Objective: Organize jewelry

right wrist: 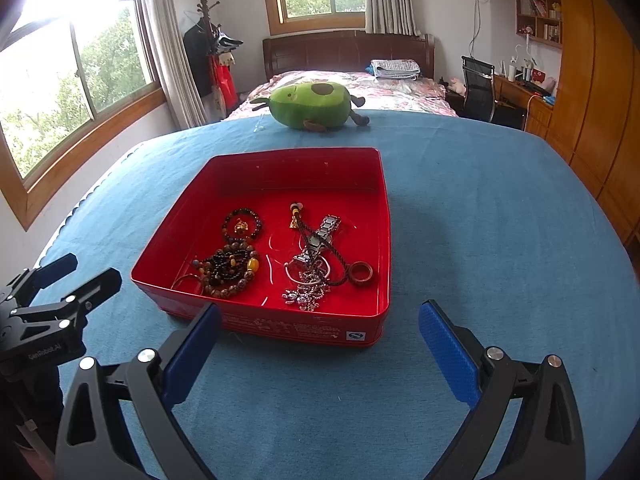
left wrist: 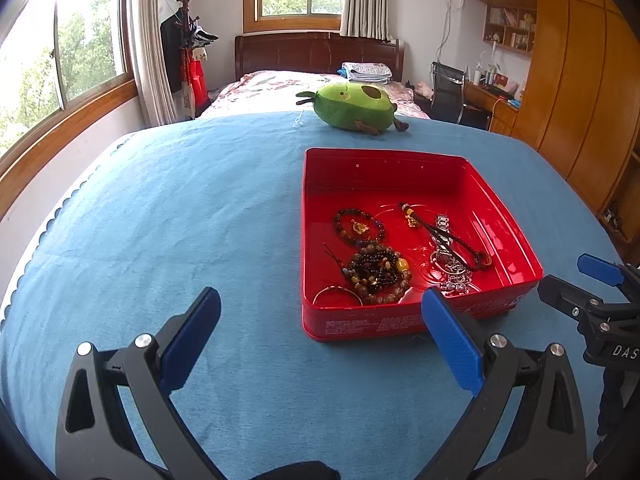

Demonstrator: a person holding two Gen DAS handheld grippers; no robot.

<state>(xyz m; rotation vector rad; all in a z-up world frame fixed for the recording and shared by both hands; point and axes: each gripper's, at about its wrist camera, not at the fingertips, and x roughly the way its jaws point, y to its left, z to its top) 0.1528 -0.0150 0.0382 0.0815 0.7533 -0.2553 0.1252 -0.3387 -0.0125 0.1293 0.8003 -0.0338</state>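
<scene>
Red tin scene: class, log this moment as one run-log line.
left gripper: open, empty | right gripper: open, empty | red tin: holds bead bracelets, watch | blue cloth: bare

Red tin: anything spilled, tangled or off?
Nothing spilled; all jewelry sits inside the red tin. Only oddity: the dark cord lies across the watch and silver chain, a tangled pile. Both grippers are open, empty.

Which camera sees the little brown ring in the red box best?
The right wrist view. There the brown ring lies in plain sight on the floor of the red box. In the left wrist view it is a small dark shape under the cord, hard to make out.
</scene>
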